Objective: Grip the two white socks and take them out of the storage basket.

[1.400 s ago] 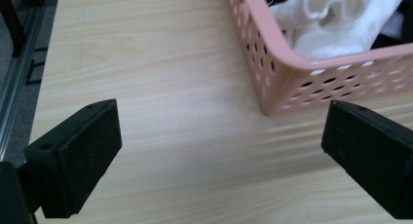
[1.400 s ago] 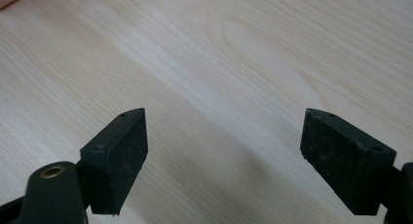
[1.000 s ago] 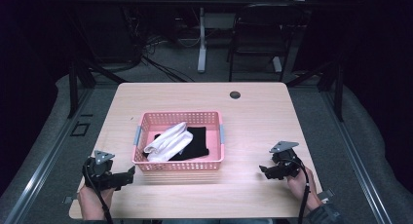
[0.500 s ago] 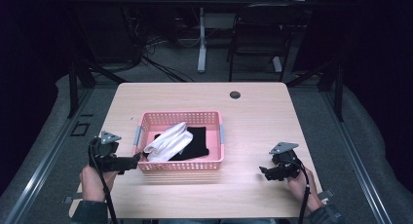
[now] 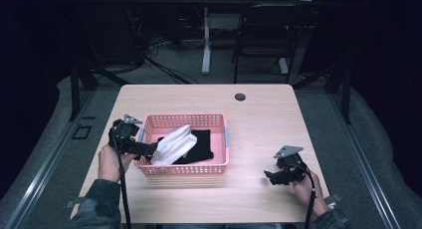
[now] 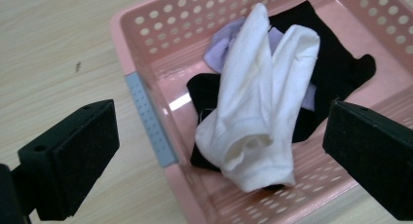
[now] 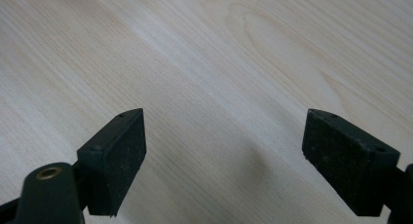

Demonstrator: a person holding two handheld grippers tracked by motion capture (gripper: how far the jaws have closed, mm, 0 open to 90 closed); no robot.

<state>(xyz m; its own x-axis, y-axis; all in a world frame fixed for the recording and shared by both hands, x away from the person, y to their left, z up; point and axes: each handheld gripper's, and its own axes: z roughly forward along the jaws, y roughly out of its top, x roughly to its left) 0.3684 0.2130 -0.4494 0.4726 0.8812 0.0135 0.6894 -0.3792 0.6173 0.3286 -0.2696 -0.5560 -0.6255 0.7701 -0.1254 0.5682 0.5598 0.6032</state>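
The left gripper (image 5: 149, 149) is held at the left end of the pink basket (image 5: 219, 120), pointed rightward over the rim toward the clothes; its jaws are spread wide and nothing is held between them. In the left gripper view the gripper (image 6: 219, 160) is seen framing the white cloth (image 6: 258, 112), one jaw over the desk (image 6: 58, 48) outside the basket (image 6: 146, 29), the other above the basket's inner floor; the cloth is not touched by either jaw. The left hand (image 5: 110, 162) is wrapped around the gripper's body from below, the forearm entering from the bottom edge in a dark sleeve (image 5: 97, 206).

The white cloth (image 5: 171, 144) is bunched in the left half of the basket, lying on top of a black cloth (image 5: 199, 144); a pale lilac piece (image 6: 219, 48) is tucked beneath it at the far side; a grey handle (image 6: 148, 119) is fixed to the basket's near-left wall.

The right gripper (image 5: 268, 175) is held low over the bare desk (image 5: 263, 114), well apart from the basket, pointed left; its jaws are spread and empty, plain wood showing between them in the right gripper view (image 7: 224, 156); the right hand (image 5: 303, 189) grips it from behind.
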